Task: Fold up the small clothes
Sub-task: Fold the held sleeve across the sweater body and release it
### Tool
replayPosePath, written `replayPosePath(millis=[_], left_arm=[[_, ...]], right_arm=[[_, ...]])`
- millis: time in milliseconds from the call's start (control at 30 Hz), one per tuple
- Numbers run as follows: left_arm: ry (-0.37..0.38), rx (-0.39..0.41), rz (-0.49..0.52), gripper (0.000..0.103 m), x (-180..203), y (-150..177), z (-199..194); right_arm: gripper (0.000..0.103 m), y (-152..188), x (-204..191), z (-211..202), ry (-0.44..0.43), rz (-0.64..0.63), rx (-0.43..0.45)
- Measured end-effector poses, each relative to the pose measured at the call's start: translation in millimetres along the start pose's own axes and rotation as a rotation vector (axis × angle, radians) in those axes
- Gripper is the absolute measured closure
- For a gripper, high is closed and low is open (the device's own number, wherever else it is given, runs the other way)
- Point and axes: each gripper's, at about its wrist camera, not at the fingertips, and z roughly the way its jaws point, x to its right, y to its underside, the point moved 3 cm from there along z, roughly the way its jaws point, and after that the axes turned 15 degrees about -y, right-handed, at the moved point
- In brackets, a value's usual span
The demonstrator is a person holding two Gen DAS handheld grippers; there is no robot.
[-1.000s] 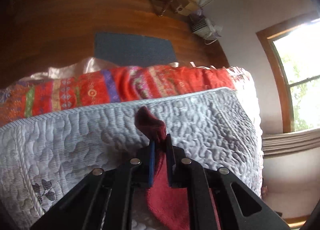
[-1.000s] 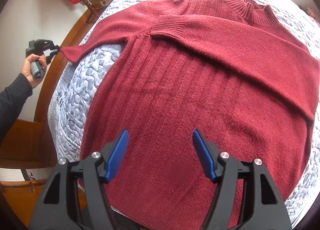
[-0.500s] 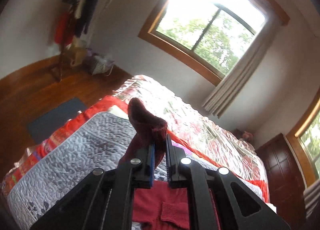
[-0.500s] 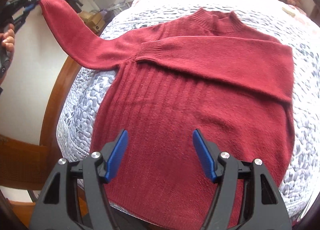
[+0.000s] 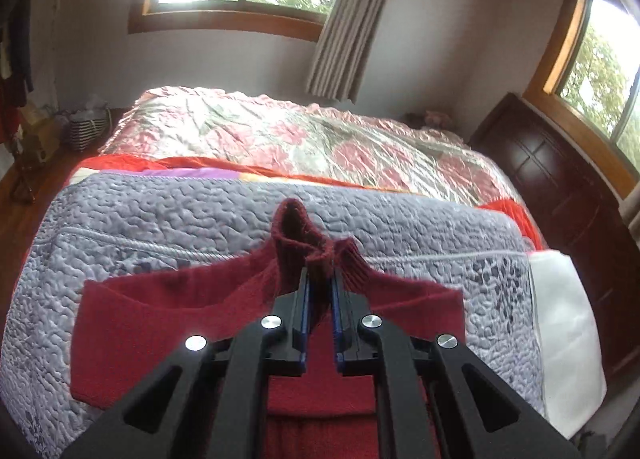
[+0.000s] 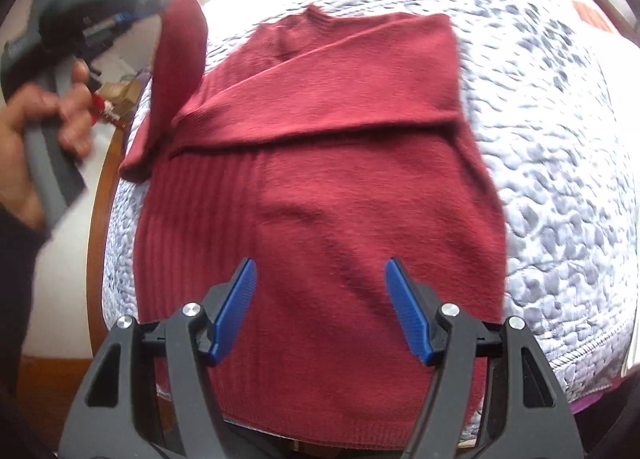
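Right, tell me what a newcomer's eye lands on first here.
The red sweater spread flat on the grey quilt, one sleeve folded across its chest. Next, the other sleeve, lifted at the left by the left gripper, shut on its cuff. The right gripper hangs open over the hem.

A dark red sweater [image 6: 320,187] lies on a grey-white quilt [image 6: 560,139] with a pebbled stitch pattern.

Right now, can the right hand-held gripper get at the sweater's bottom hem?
Probably yes. The right hand-held gripper is open and empty, hovering over the sweater body, with the hem just below it and nothing lying on it. The left hand-held gripper holds the sleeve off to the side.
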Motion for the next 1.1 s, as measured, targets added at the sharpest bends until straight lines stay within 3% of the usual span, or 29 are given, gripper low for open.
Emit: replayPosePath(millis=[233,400,433,467,500,533,600,767,1100], left_arm=[[0.002,-0.187,0.131,0.094,63,72,83],[0.008,-0.221,0.163,0.092,75,92,98],[0.017,-0.226,0.162,0.083,75,92,96],[0.024,-0.232,0.162,0.055,74,92,94],[0.021,-0.228,0.156,0.040,71,92,90],[0.021,-0.202,0.140,0.027,67,90,82],[0.039,-0.175,0.112,0.025,56,86,67],[0.041,-0.223,0.029,0.018,10,90,38],[-0.067,-0.338,-0.111,0.018,-93,136,-11]], right_arm=[[0.035,-26,52,-7,-0.034,0.134,0.045],[0.027,-65,74,-2,-0.145,0.225,0.065],[0.026,-76,78,1,-0.208,0.257,0.058],[0.025,-88,81,4,-0.275,0.296,0.058],[0.024,-100,85,7,-0.337,0.333,0.062],[0.024,-114,88,12,-0.386,0.365,0.065],[0.024,-138,93,22,-0.438,0.392,0.070],[0.024,-182,101,80,-0.539,0.470,-0.005],[0.028,-197,64,145,-0.470,0.356,-0.114]])
